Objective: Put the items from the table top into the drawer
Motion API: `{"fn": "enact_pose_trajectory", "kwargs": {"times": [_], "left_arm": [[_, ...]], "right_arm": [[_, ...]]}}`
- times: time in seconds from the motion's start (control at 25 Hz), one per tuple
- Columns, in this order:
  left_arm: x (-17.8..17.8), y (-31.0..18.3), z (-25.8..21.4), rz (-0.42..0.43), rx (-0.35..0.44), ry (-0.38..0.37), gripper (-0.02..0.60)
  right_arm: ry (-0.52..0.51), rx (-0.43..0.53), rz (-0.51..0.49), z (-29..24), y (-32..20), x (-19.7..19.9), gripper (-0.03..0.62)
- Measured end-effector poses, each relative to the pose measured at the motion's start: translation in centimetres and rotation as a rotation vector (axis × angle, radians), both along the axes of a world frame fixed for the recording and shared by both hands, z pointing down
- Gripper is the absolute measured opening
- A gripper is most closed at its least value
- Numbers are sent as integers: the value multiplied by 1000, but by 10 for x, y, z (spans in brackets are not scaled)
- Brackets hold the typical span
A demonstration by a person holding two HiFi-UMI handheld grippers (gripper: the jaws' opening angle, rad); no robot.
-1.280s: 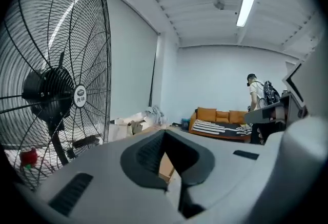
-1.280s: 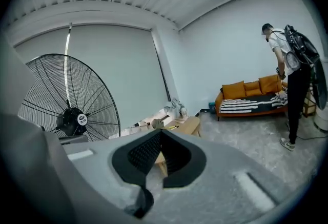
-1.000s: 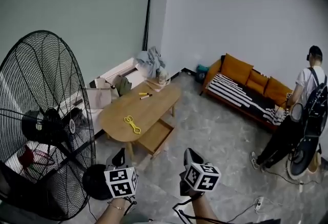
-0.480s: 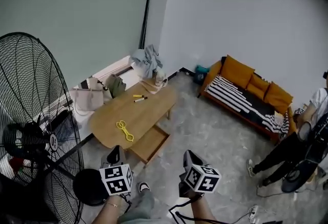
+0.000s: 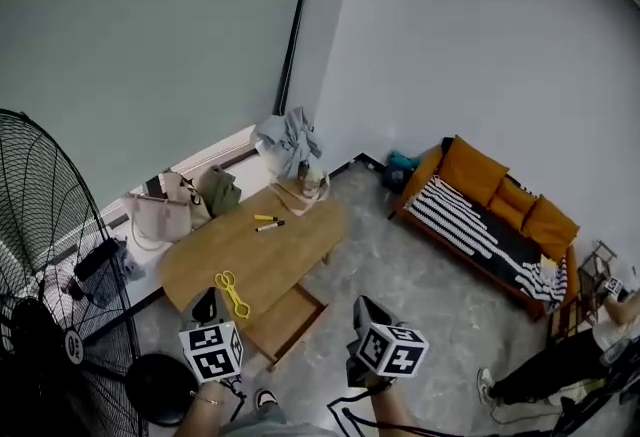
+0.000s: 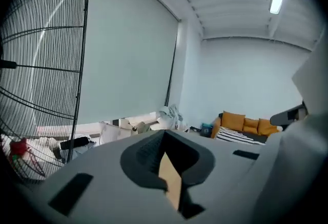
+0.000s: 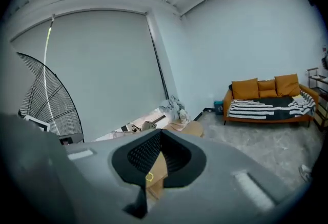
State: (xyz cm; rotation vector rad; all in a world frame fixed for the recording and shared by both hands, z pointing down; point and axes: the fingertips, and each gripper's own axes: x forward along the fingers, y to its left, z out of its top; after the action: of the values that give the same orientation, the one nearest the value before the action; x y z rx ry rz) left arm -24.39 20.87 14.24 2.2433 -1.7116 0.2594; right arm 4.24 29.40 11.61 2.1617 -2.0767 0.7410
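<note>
An oval wooden table (image 5: 262, 247) stands ahead in the head view, its drawer (image 5: 285, 321) pulled open on the near side. On the top lie a yellow scissor-shaped tool (image 5: 232, 293) and two markers (image 5: 268, 222). My left gripper (image 5: 207, 305) is shut and empty, at the table's near end close to the yellow tool. My right gripper (image 5: 363, 310) is also shut and empty, over the floor to the right of the drawer. In the left gripper view the left gripper (image 6: 163, 135) is shut, with table wood showing behind it. The right gripper (image 7: 159, 135) shows the same in its own view.
A big black floor fan (image 5: 45, 325) with its round base (image 5: 160, 385) stands at the left. Bags (image 5: 165, 213) and a heap of clothes (image 5: 290, 137) line the wall behind the table. An orange sofa (image 5: 495, 210) and a person (image 5: 560, 380) are at the right.
Both grippers have come forward toward the table, which now lies closer. The fan has slid off to the left, and the person at the right has dropped to the frame's bottom edge.
</note>
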Motion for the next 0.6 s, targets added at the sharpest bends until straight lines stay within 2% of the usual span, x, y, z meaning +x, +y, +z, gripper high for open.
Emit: {"fn": "enact_pose_trajectory", "kwargs": {"times": [0.32,0.6], "left_arm": [[-4,-71,17,-73,-36,13,-8],[-3,-101,25,-89,-70,-14,-8]], "right_arm": [[21,-47,-108,12,-90,-8,5],[8,-95,-137,26,-136,-3,5]]}}
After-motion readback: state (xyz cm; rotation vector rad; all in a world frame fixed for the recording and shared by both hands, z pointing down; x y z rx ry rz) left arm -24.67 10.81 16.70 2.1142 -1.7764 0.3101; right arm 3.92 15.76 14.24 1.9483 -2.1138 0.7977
